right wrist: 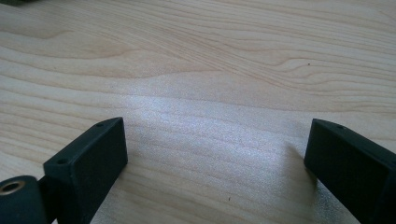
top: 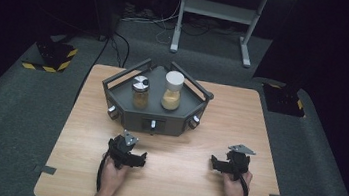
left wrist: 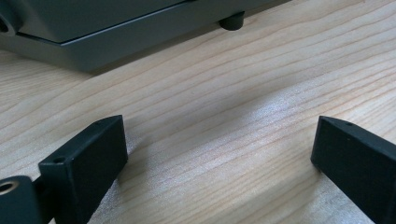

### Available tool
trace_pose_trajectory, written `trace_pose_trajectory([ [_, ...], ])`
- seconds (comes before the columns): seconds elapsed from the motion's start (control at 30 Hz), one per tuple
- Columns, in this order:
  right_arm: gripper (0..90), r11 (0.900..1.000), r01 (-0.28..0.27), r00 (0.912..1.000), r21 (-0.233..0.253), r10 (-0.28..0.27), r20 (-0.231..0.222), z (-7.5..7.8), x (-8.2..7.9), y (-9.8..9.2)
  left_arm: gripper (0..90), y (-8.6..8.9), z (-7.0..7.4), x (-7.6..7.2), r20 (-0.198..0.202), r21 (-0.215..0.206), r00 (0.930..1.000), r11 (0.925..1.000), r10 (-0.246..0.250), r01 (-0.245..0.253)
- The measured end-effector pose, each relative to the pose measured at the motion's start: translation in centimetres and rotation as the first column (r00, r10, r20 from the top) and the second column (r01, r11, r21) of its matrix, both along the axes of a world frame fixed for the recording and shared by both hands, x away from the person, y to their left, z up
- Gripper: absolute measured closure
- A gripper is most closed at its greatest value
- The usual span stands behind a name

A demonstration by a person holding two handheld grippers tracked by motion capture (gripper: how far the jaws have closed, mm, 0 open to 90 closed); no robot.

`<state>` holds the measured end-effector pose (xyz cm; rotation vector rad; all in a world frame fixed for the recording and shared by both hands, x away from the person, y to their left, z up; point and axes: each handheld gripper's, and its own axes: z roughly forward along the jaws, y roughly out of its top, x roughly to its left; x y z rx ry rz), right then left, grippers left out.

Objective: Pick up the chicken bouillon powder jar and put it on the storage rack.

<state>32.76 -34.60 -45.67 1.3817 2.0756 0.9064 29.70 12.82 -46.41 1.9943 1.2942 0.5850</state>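
The black two-jaw left gripper point(top: 141, 158) rests low on the pale wood-grain table point(top: 82, 132) at about seven o'clock from the dark grey angular metal rack point(top: 132, 115), its jaws spread wide with nothing between them; the left gripper view shows bare wood between the jaws and the rack's lower edge point(left wrist: 116, 39) just ahead at eleven o'clock. On the rack's shelf stand a short glass spice jar with a silver perforated lid point(top: 140, 92) at the left and, just beside it at three o'clock, a taller glass jar of yellowish grains with a white cap point(top: 172, 92); the two look close but apart. The black two-jaw right gripper point(top: 216, 163) sits at about five o'clock from the rack, well apart from it, jaws equally wide and empty over plain wood point(right wrist: 210, 93). To reach for a jar well, I judge the left gripper should rise above the front rail first, then come in level at the short jar's glass body below the lid, keeping the wide opening until both jaws flank it, so the neighbouring jar is not nudged. Hard to make out: what the three small knobs point(top: 152, 124) on the rack's front face are, how deep the shelf sits behind the rails, and the jars' lower parts.
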Motion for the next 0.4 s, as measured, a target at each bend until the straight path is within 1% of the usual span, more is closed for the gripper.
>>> trace_pose_trajectory([
  [0.4,5.3,1.000,-0.009,1.0000,-0.001,0.009,0.001,-0.02,-0.08,-0.02,3.7,0.00,0.01,0.00,0.000,0.001,1.0000,1.0000,0.000,0.000],
])
